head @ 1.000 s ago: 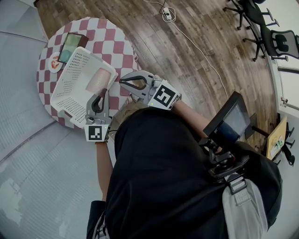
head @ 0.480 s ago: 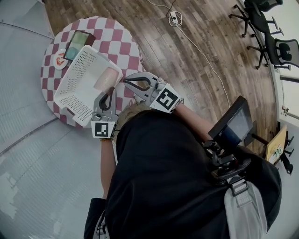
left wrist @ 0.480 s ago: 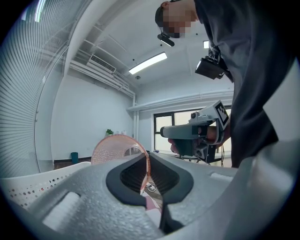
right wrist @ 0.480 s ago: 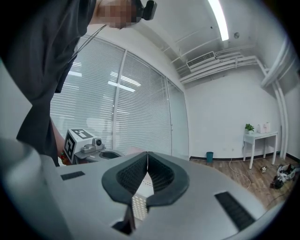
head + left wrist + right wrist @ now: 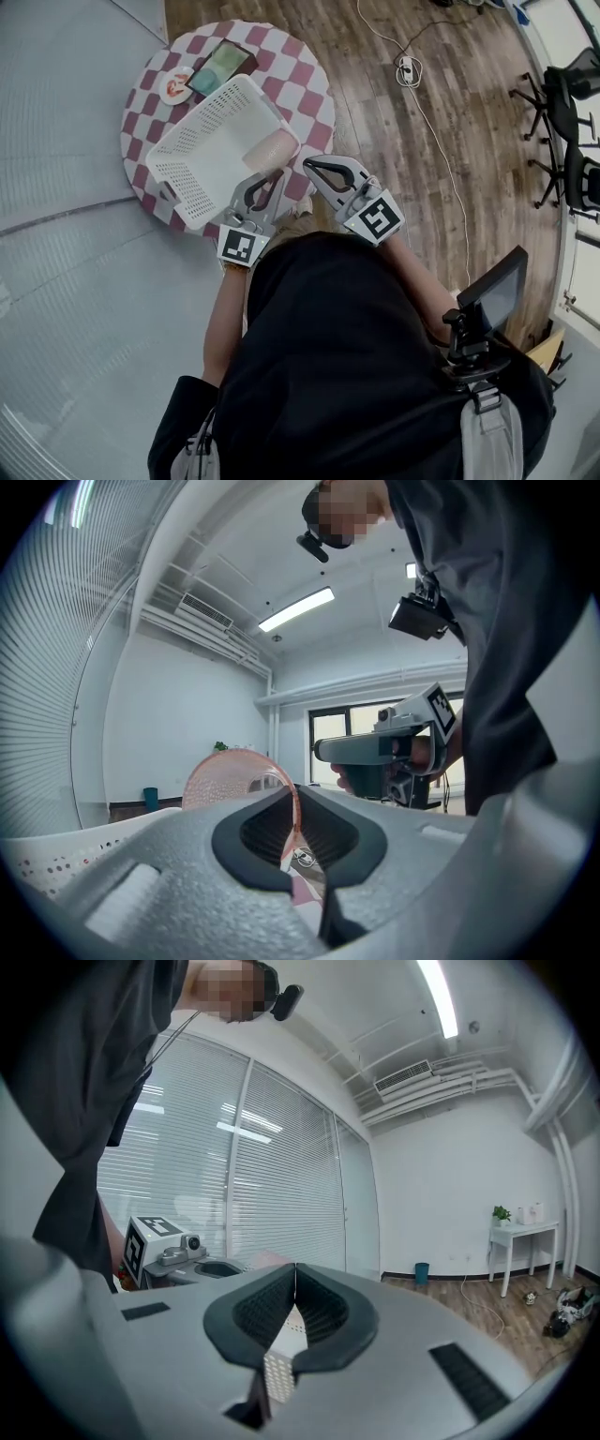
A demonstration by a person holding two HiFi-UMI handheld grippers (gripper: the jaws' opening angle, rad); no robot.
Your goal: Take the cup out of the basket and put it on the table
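Observation:
A pale pink translucent cup (image 5: 270,147) lies on its side at the near right end of the white perforated basket (image 5: 202,155), which stands on the round checkered table (image 5: 309,80). My left gripper (image 5: 275,174) reaches over the basket's near corner. In the left gripper view the cup (image 5: 225,775) fills the space ahead, and its thin rim runs between the jaws, so the left gripper (image 5: 292,797) is shut on that rim. My right gripper (image 5: 310,166) hovers just right of the basket, shut and empty; the right gripper view shows its tips (image 5: 295,1269) meeting with basket mesh behind.
Behind the basket lie a dark flat device with a greenish screen (image 5: 222,64) and a small white dish with something orange (image 5: 174,86). To the right are wooden floor, a cable with a power strip (image 5: 408,67) and office chairs (image 5: 574,103). A grey ribbed wall runs along the left.
The head view has swung, so the table and basket now sit higher and further right. Both grippers keep about the same places relative to the basket and cup.

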